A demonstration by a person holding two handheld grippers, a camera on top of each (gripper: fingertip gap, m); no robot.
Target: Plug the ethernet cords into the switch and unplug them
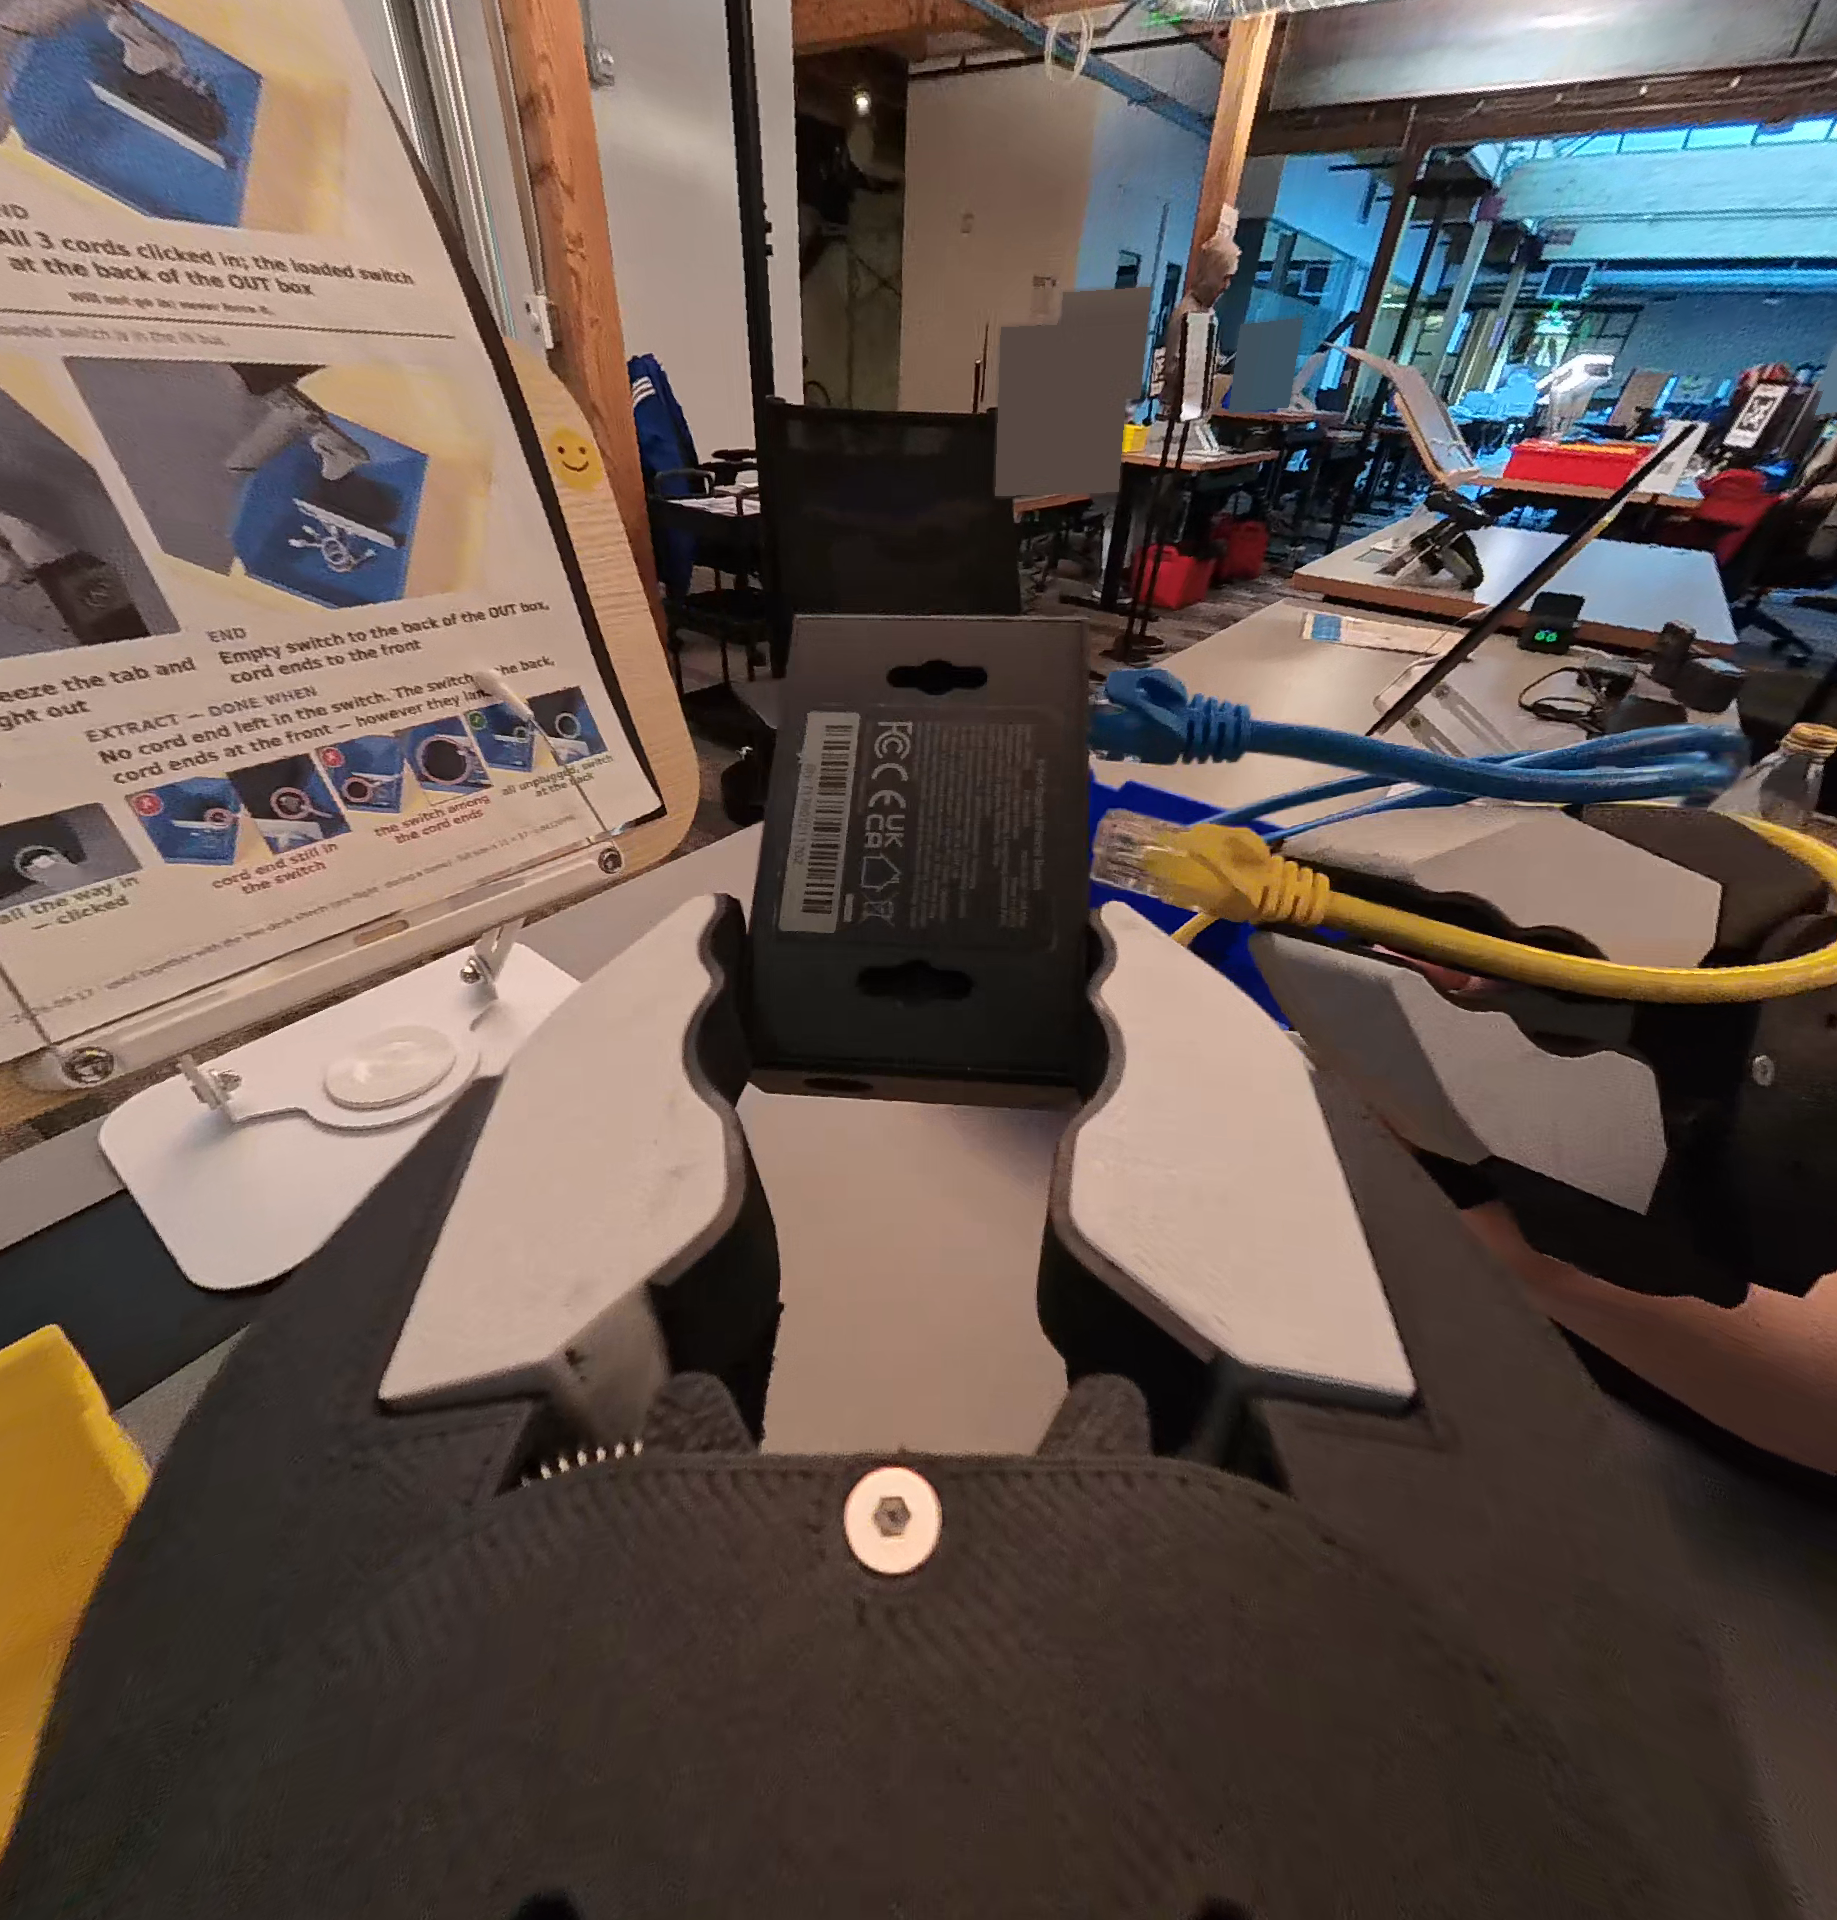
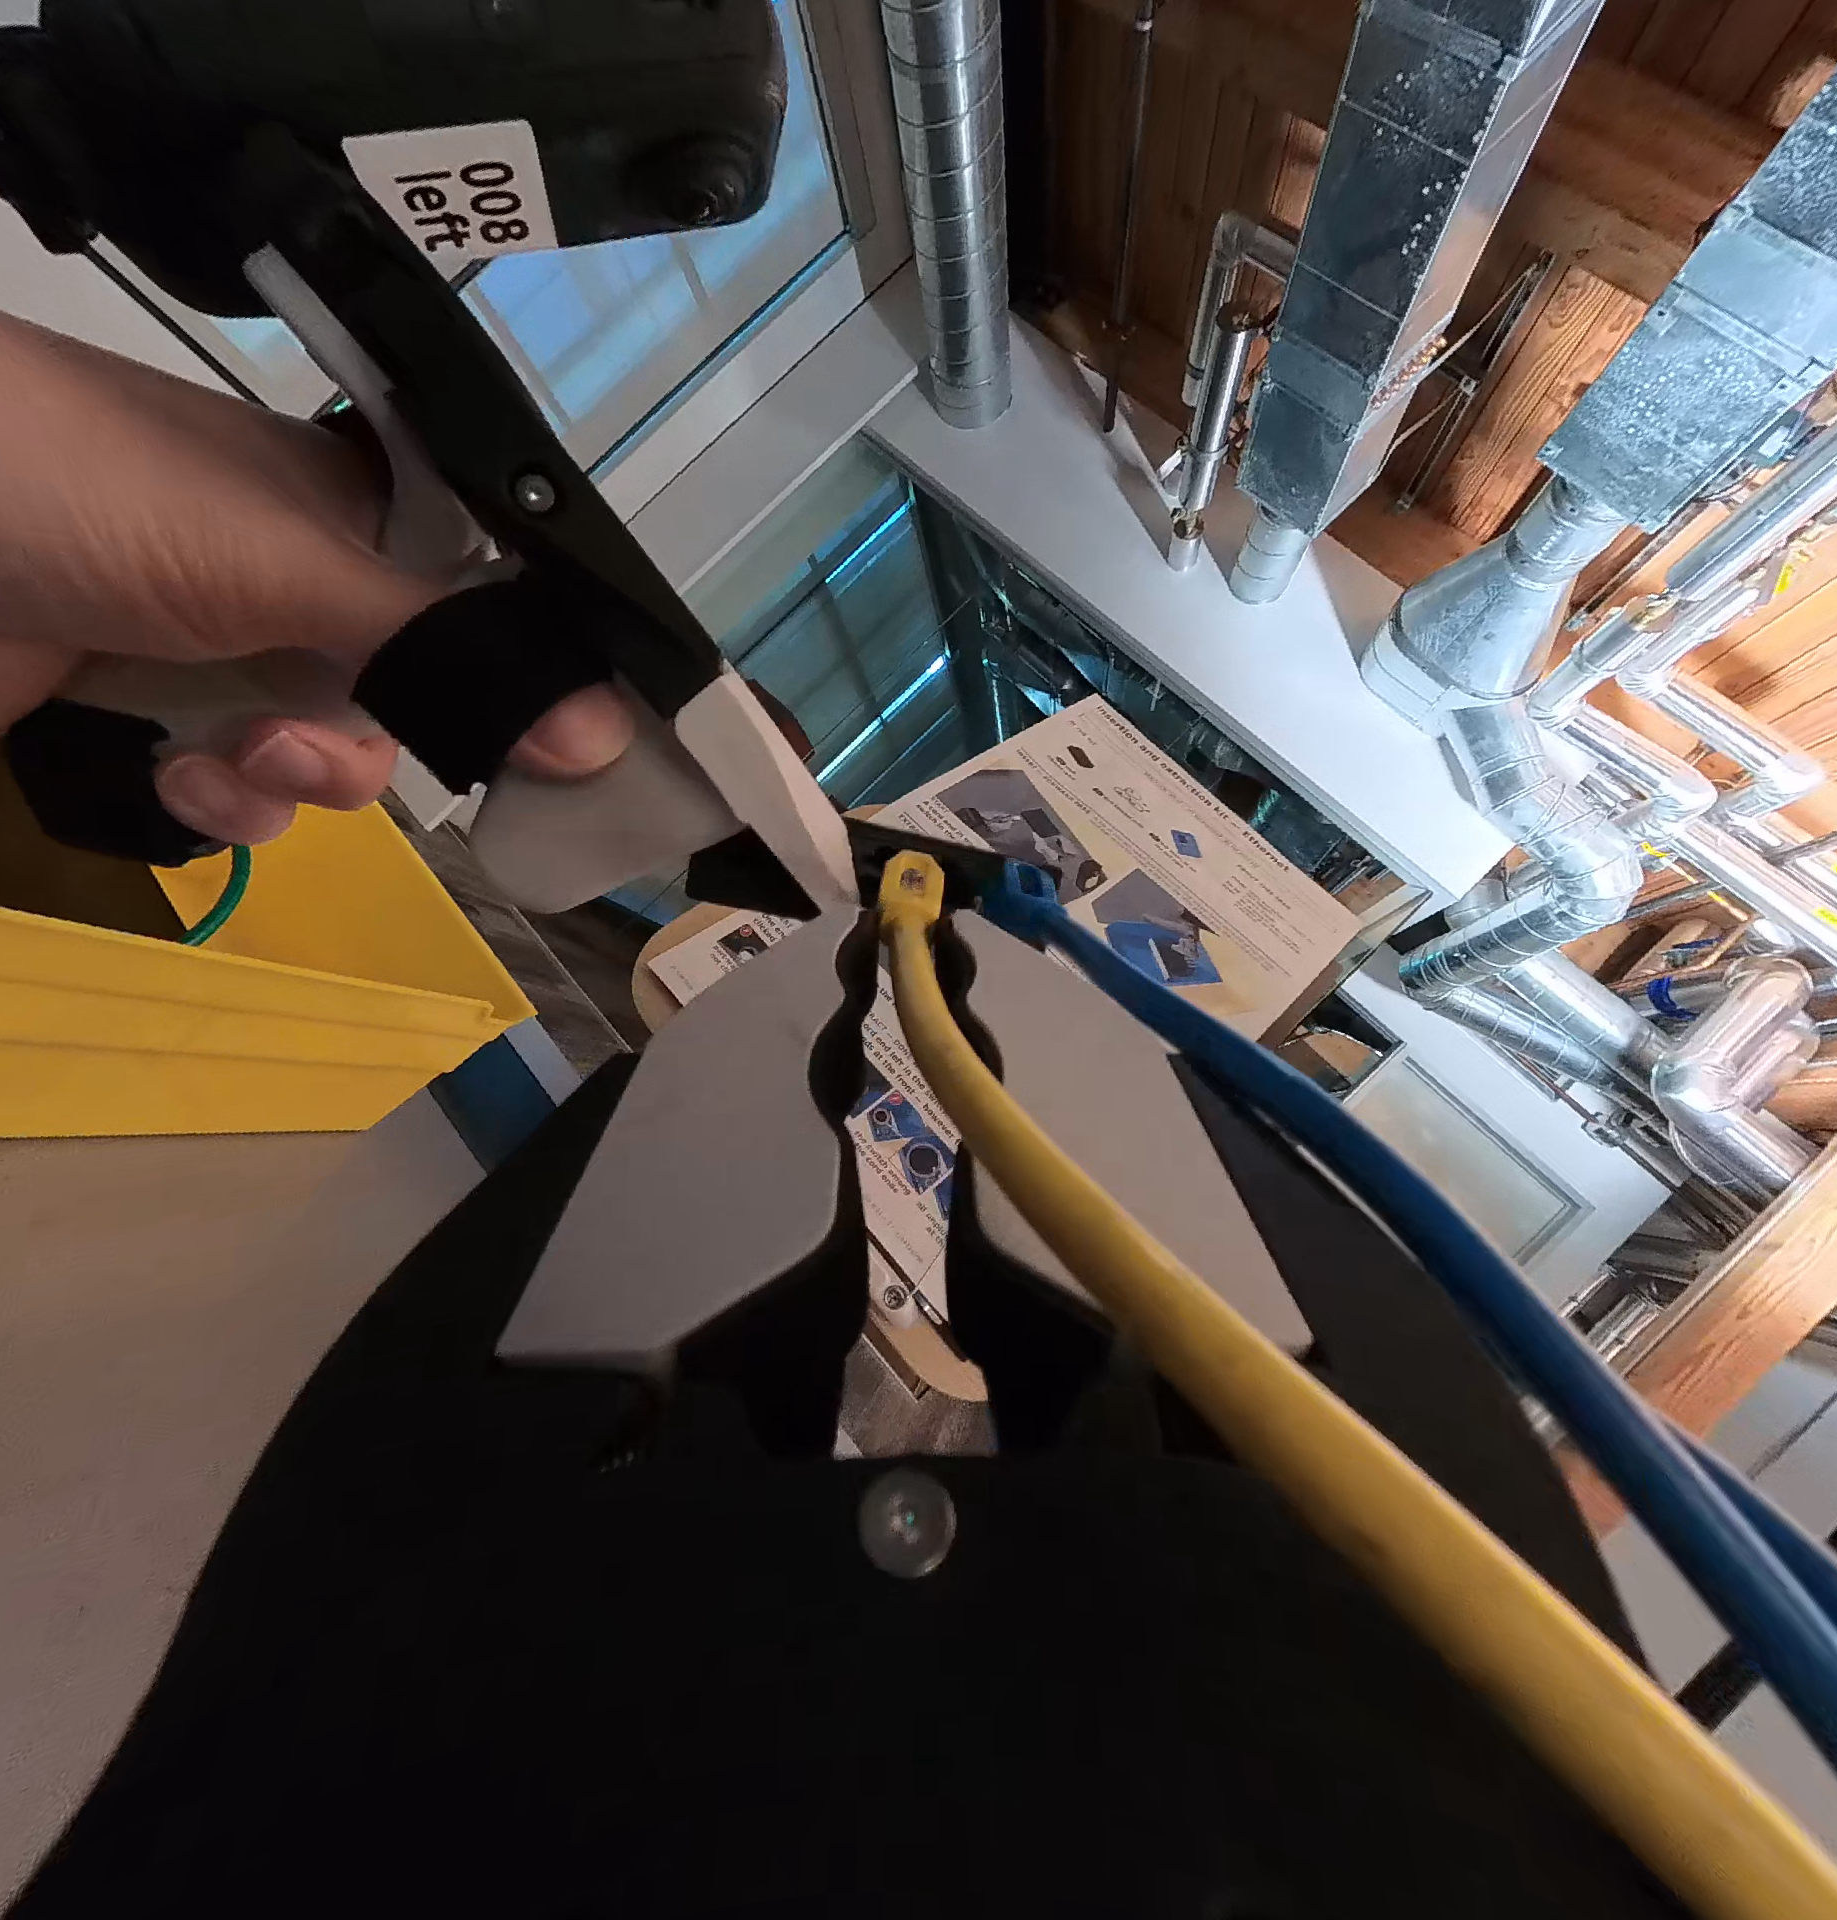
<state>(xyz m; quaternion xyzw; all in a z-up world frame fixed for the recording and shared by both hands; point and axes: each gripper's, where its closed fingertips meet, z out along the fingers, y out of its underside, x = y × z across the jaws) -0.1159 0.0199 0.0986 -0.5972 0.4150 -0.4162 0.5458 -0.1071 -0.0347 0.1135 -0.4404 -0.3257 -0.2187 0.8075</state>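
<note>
Beside the black switch (image 1: 919,873), itself clamped label-up in the left gripper (image 1: 914,997): yellow cord (image 1: 1298,894), pinched behind its plug by the right gripper (image 2: 898,940), blue cord (image 1: 1205,722) loose alongside; step judged insertion, next requiring plug-to-port alignment.

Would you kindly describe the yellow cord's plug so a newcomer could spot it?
Find the black switch clamped in the left gripper. Just right, the right gripper pinches a yellow cord. Its clear plug sits below the blue plug.

Open workshop with wooden posts (image 1: 571,312), desks (image 1: 1516,582) (many cluttered), silver ceiling ducts (image 2: 1350,260).
</note>
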